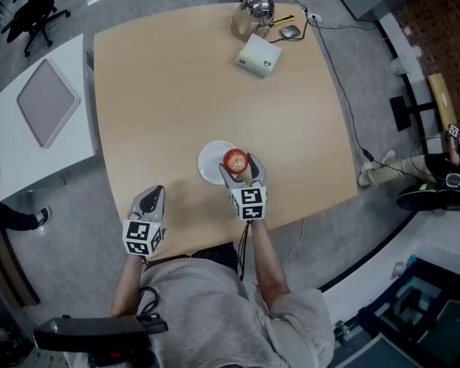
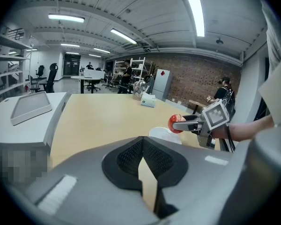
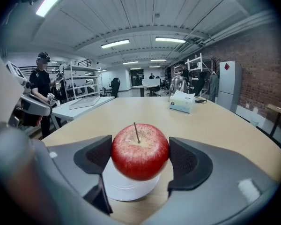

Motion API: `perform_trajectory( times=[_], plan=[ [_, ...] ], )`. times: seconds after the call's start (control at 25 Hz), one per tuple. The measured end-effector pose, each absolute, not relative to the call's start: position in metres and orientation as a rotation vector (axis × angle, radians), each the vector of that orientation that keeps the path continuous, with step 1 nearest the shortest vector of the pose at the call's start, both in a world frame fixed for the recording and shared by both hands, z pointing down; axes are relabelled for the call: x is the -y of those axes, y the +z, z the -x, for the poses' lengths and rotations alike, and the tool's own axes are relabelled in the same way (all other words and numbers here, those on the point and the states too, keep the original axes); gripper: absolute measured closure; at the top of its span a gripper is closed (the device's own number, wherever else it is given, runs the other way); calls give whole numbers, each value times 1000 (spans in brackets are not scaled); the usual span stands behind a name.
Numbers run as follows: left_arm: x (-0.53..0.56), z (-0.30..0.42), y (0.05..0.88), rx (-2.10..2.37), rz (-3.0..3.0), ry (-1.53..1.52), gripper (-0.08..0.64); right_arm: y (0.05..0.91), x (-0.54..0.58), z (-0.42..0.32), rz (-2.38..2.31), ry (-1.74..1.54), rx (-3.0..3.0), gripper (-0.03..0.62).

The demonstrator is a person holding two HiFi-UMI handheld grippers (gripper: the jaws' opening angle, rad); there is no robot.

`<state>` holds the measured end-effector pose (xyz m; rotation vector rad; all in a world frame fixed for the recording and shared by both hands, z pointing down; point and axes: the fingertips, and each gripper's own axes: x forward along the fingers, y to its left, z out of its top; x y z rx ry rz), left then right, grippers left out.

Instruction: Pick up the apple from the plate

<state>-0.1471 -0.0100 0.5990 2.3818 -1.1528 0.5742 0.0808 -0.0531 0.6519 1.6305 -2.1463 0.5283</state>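
Red apple, stem up, held by the right tool, just above the white plate.

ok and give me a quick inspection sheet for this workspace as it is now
surface: light wooden table, mostly bare
job's things: red apple gripped over the white plate, apparently just clear of it
clutter: white box, jug and small dark item at the far edge
grippers: right tongs shut on the apple; left tongs shut, empty, at the near edge
cables: dark cable runs off the right side to the floor
surroundings: white side table with grey tray; office chair; person on the right
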Motion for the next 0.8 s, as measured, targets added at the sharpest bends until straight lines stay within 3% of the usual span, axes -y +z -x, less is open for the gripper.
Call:
perform_trajectory(
  times=[0.8],
  plan=[
    [2, 113, 609, 1101, -2391, 609, 540, 631, 42, -136, -1737, 506, 2088, 207]
  ],
)
